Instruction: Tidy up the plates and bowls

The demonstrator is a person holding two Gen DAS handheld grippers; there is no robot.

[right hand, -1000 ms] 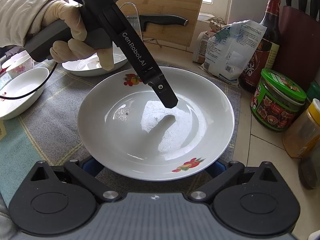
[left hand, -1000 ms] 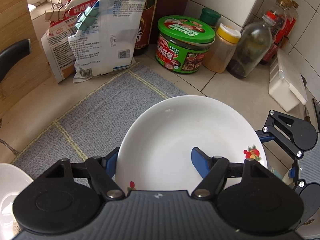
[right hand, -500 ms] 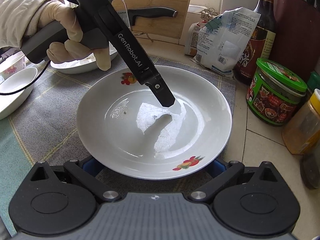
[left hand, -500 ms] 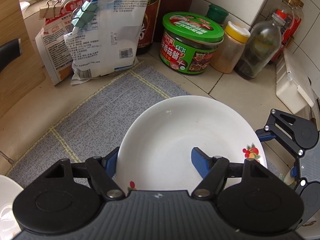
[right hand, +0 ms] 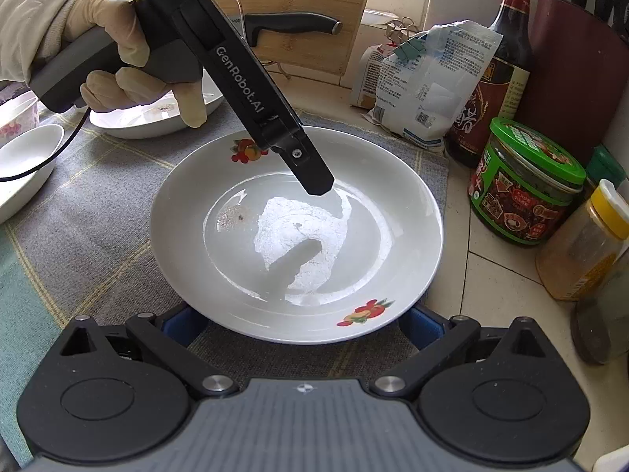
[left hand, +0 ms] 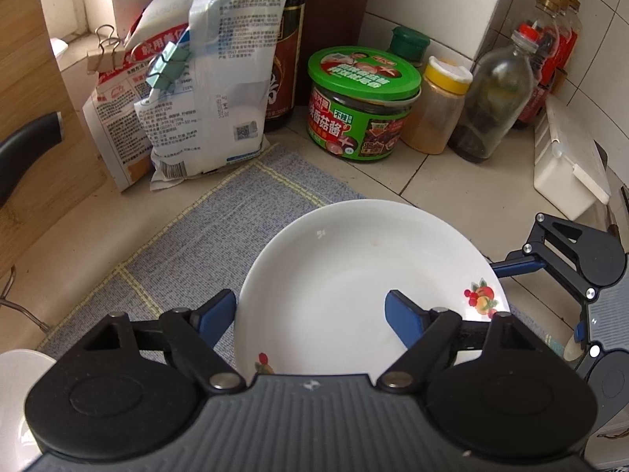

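A white plate [right hand: 295, 236] with fruit prints lies on the grey mat [right hand: 98, 236]. My left gripper [left hand: 310, 310] straddles the plate's rim, one blue finger [left hand: 214, 314] just outside it and the other above the inside. Its jaws are opening and the pads do not press on the plate. A gloved hand [right hand: 118, 59] holds it, and one black finger [right hand: 310, 173] hangs over the plate's middle. My right gripper [right hand: 300, 324] stands open at the plate's near edge, its blue pads [right hand: 420, 322] partly hidden under the rim.
A second plate [right hand: 149, 118] and a white bowl [right hand: 23, 165] sit at the mat's far left. A green-lidded jar [right hand: 526, 185], a yellow-capped jar [left hand: 436, 106], bottles, clipped bags [left hand: 204, 90] and a white box [left hand: 566, 169] crowd the tiled corner. A cutting board with a knife [right hand: 291, 27] leans behind.
The left gripper's jaws have spread a little around the plate's rim. The plate and the right gripper have stayed put.
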